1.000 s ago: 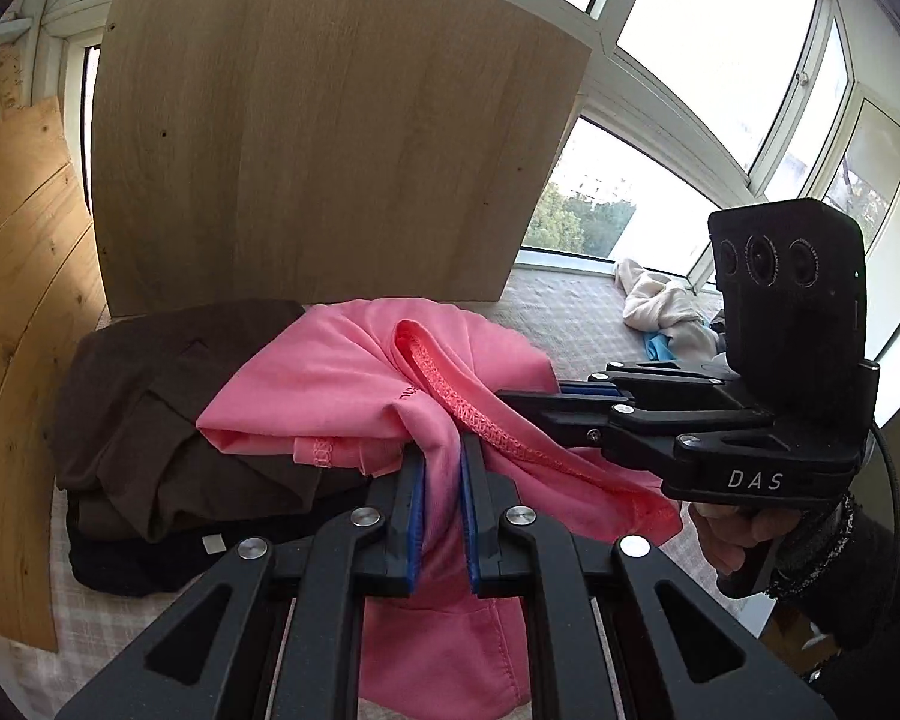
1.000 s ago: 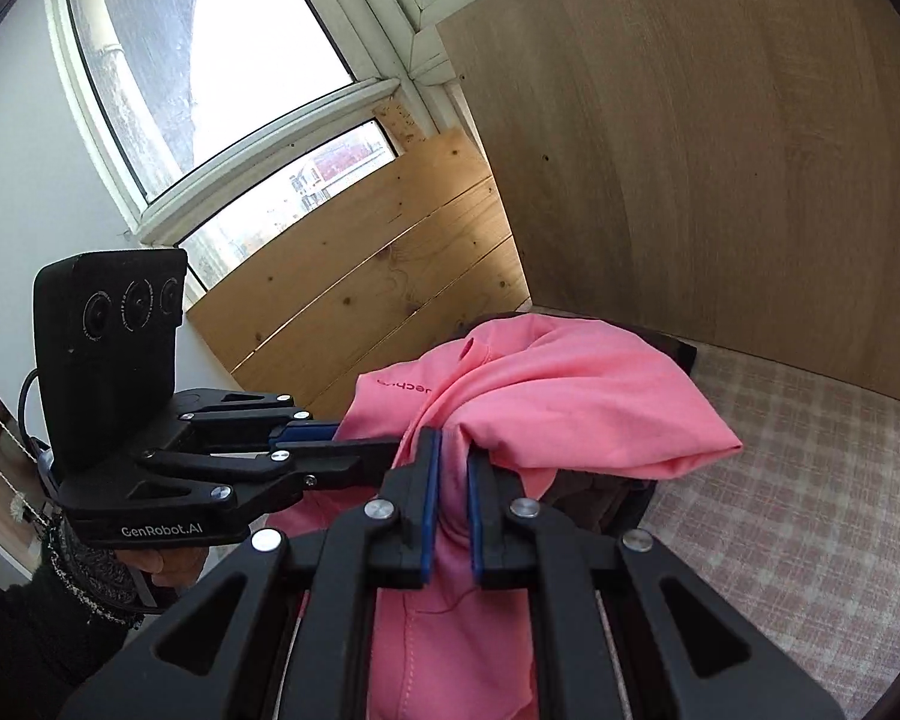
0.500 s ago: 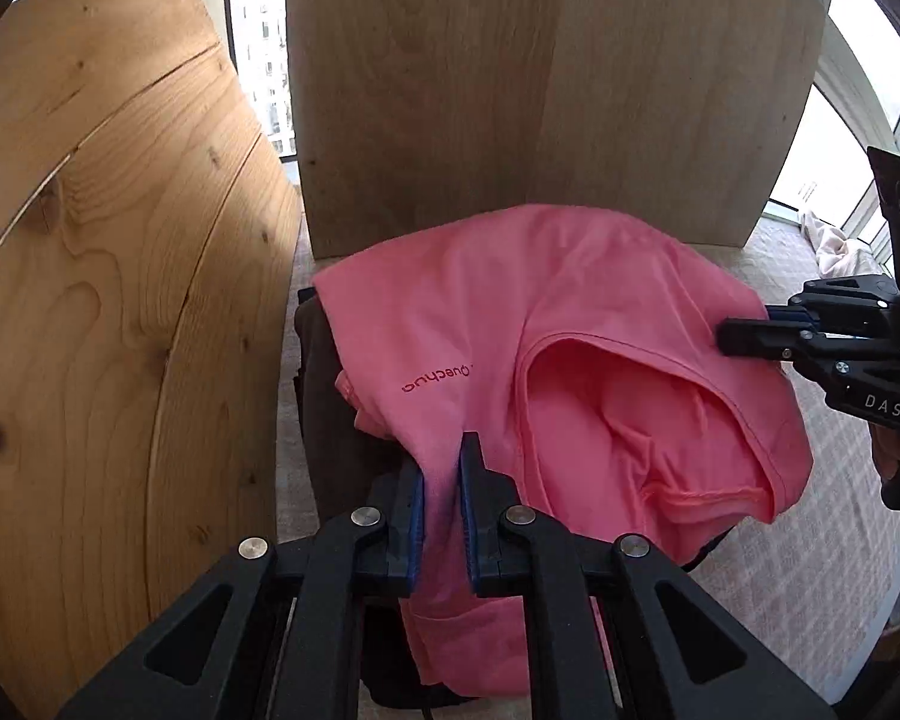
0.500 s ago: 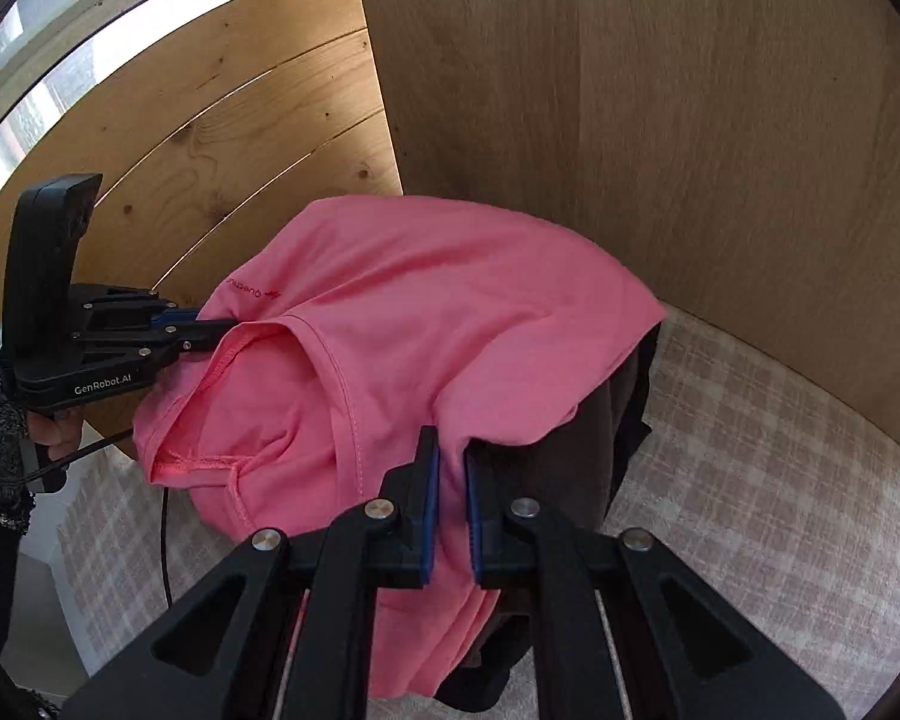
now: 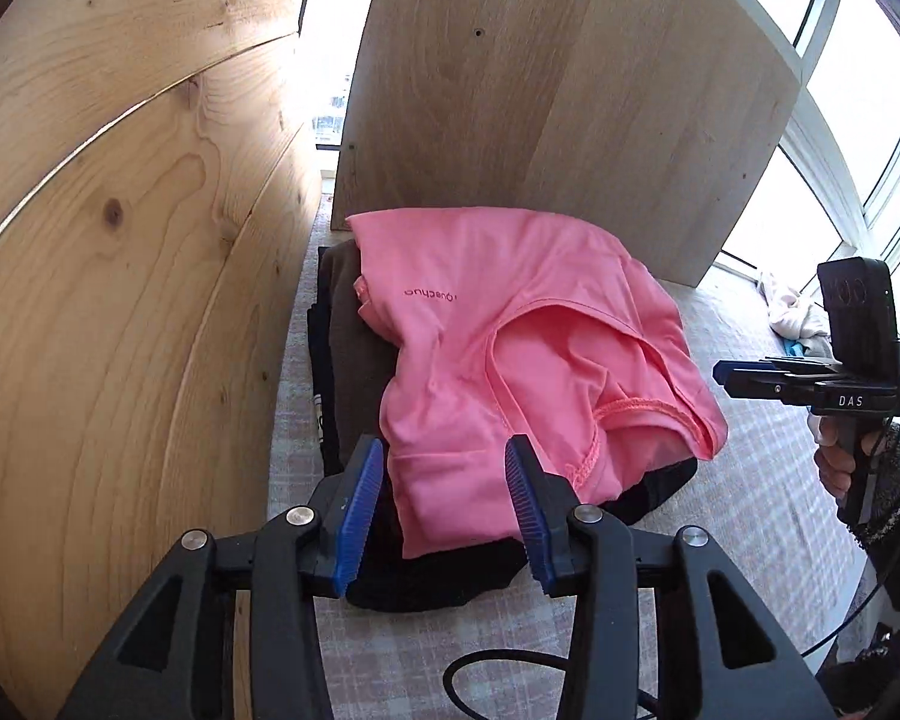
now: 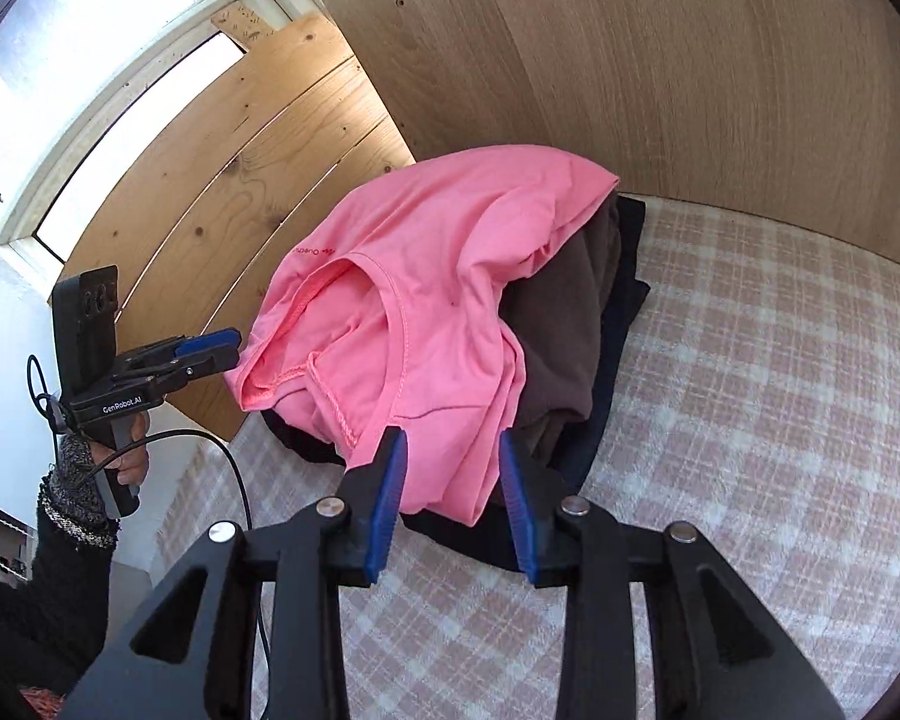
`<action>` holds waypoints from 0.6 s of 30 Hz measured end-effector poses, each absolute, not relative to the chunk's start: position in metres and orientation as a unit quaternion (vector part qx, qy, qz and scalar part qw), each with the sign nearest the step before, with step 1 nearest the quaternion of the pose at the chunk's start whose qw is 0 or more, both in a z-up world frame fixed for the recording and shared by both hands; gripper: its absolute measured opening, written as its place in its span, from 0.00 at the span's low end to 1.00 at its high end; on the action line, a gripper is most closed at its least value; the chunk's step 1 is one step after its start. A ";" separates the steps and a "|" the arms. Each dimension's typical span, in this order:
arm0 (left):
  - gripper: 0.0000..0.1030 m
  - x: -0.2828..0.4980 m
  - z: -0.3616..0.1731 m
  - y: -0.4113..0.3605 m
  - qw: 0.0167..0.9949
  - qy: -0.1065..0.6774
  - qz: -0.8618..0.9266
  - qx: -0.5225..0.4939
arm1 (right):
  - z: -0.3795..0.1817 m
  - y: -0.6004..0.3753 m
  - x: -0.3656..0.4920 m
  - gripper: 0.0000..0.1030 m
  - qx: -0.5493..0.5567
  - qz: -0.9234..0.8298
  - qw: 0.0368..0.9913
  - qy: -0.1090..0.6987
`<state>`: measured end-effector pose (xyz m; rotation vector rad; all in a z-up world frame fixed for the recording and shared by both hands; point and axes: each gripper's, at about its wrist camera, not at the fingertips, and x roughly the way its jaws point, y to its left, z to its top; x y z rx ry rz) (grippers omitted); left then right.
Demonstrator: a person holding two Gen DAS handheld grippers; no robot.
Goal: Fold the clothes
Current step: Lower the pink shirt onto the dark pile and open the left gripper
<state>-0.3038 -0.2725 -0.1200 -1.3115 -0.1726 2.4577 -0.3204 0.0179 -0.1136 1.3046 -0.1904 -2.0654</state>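
Observation:
A folded pink shirt (image 5: 510,324) lies on a stack with a brown garment (image 5: 354,354) and a dark one (image 5: 450,576) under it. My left gripper (image 5: 444,456) hovers at the shirt's near edge. Its jaws are opening, the blue pads stand clear of the cloth, and the hem shows between them. The right gripper (image 6: 450,444) stands the same way at the other corner of the pink shirt (image 6: 426,300), its jaws opening with pads off the fabric. Each gripper shows in the other's view: the right gripper (image 5: 727,373) beside the collar side, the left gripper (image 6: 225,343) likewise.
The stack rests on a pink-and-white checked cloth (image 6: 750,396). A pine plank wall (image 5: 120,240) rises on one side and a light wooden board (image 5: 558,108) behind. Loose pale clothes (image 5: 789,312) lie far off by the window. A black cable (image 6: 234,480) trails from the left gripper.
Both grippers were shut on the pink shirt and carried it down onto the stack. Now both have let go and their jaws stand apart.

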 end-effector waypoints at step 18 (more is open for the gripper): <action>0.11 -0.292 -0.133 -0.267 0.135 0.000 0.852 -0.506 | -0.119 0.008 -0.314 0.09 0.537 -0.782 0.313 0.048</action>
